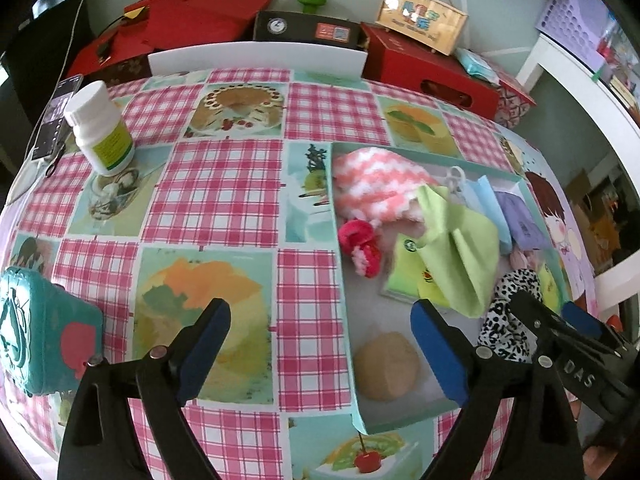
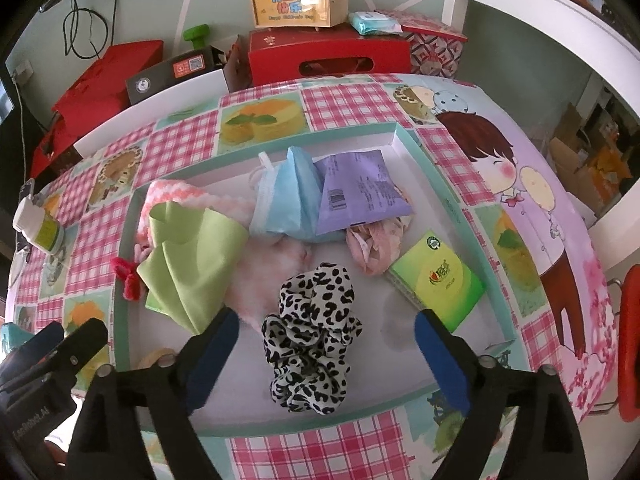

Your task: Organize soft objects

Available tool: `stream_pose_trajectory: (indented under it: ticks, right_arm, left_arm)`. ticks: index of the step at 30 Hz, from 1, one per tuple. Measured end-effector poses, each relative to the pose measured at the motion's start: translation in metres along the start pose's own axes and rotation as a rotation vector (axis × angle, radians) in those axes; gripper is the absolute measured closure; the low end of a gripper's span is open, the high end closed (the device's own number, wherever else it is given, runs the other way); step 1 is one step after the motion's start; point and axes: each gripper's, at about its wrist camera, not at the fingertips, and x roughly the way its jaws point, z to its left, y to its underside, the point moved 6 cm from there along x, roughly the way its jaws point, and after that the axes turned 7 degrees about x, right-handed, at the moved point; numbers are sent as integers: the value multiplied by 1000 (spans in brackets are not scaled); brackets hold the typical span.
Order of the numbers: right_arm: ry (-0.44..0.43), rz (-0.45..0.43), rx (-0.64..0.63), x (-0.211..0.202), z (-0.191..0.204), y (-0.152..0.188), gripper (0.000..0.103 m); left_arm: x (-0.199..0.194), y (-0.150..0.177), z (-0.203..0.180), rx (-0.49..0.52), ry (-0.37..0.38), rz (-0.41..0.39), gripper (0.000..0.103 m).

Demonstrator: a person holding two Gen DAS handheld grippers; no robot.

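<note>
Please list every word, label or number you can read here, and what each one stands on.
"DAS": on the right gripper.
"Happy Children's Day", below Chinese characters too blurred to read: on the wooden box.
Print and barcode on the purple packet: too small.
Logo on the green packet: unreadable.

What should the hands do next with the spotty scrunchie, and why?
Probably lift the right gripper up and away. Its jaws stand open on either side of the spotty scrunchie without pressing it, and the scrunchie lies inside the box with the other soft things. The left gripper is open and empty too.
</note>
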Motion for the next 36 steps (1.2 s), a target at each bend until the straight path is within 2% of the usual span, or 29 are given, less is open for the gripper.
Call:
stream_pose_trajectory:
  ticks: [1,3,19,25,30,36]
  right_arm:
    - [7,-4,-5,0,0,0,0]
    - [23,-6,-12,0,1,0,0]
    - [23,2,-40,2,4,1,0]
    - [12,-13,-37,-4,4,-3,0]
    - [5,-34,-30,-14,5,-6,0]
    - [-22,-65,-40,-31,14,-6,0]
  left_arm:
    - [1,0,2,-4,-10,1,6]
    - [2,0,4,-13,-22,5,2]
    - [3,-2,14,-18,-73,18,2]
    - [-5,-5,15,2,-117,-2,2]
    - [-23,2,24,27,-217,-57,2]
    - [-35,16,29,21,-206,-70,2]
